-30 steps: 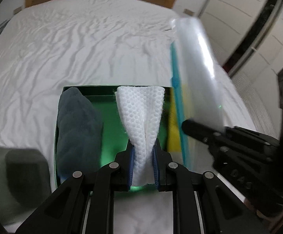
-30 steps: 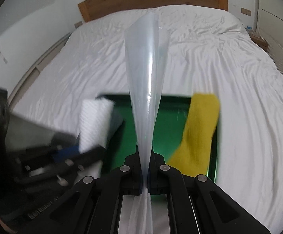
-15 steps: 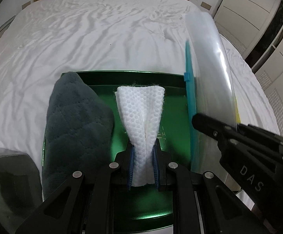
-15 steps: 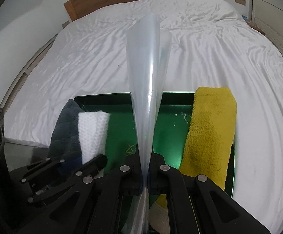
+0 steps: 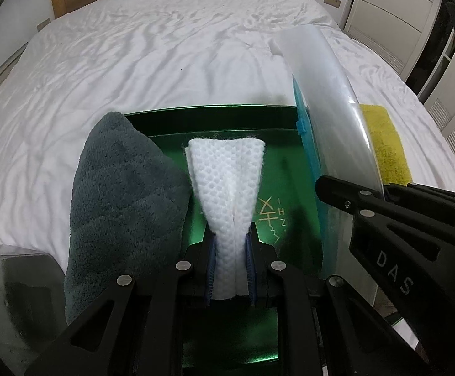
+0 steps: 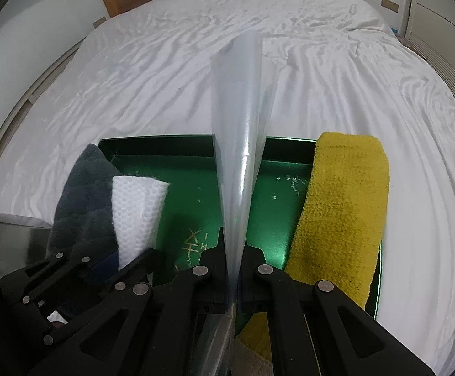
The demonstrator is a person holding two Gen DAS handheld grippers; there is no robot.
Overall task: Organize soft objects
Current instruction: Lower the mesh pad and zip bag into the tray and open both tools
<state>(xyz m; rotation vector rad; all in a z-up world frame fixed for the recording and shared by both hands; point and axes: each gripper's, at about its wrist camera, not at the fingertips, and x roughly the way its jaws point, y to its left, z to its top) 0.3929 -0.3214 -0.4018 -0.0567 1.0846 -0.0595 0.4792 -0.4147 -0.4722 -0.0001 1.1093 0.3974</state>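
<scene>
Both grippers have dropped closer to the green tray [image 5: 196, 116] over the past second, which now fills more of each view. Left wrist view: the left gripper [image 5: 230, 244] clamps a folded white mesh cloth [image 5: 225, 181] above the tray floor, beside a grey towel [image 5: 124, 194] draped over the tray's left edge. The right gripper [image 5: 330, 188] enters from the right, holding a clear plastic bag [image 5: 327, 100] with a blue zip strip; a yellow towel [image 5: 384, 144] shows behind it. Right wrist view: the right gripper [image 6: 234, 250] is pinched tight on the upright bag [image 6: 243, 119]. The yellow towel [image 6: 343, 206] lies along the tray's [image 6: 164, 144] right side on the white bed [image 6: 321, 47]; the left gripper [image 6: 130, 260] holds the cloth [image 6: 136, 213] at lower left.
</scene>
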